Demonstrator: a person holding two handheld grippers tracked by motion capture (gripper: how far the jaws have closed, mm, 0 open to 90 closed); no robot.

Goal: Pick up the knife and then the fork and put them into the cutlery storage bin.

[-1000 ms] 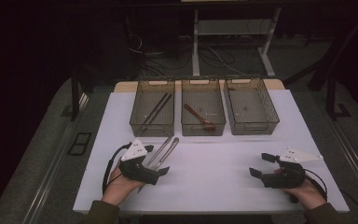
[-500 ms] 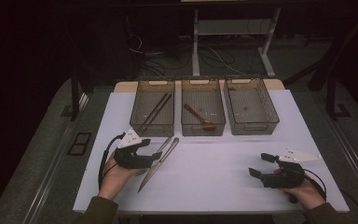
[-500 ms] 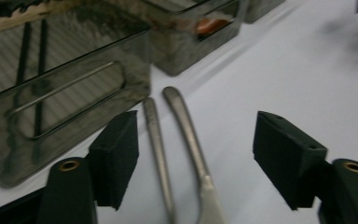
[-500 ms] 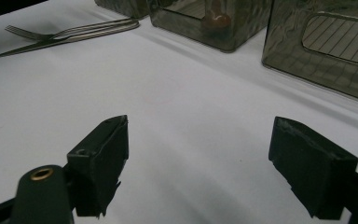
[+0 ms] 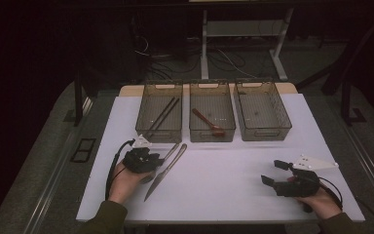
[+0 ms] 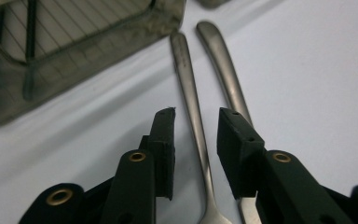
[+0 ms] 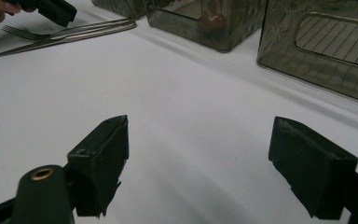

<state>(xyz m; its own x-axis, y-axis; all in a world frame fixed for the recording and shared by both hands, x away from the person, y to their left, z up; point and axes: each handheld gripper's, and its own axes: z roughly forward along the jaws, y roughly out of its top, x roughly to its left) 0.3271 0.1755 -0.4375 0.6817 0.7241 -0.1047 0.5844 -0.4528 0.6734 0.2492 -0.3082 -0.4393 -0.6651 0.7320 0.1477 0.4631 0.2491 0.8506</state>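
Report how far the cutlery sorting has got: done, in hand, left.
Done, it seems: chopsticks lie in the left bin and a wooden spoon in the middle bin. In hand: the left gripper has its open jaws around the fork handle, not yet closed. Left: the knife beside it on the table; the right bin looks empty. The right gripper sits open.

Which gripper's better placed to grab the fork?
Left. The left gripper is open with its jaws already either side of the fork handle, the knife lying just beside it. The right gripper is open over bare table, well away from the cutlery.
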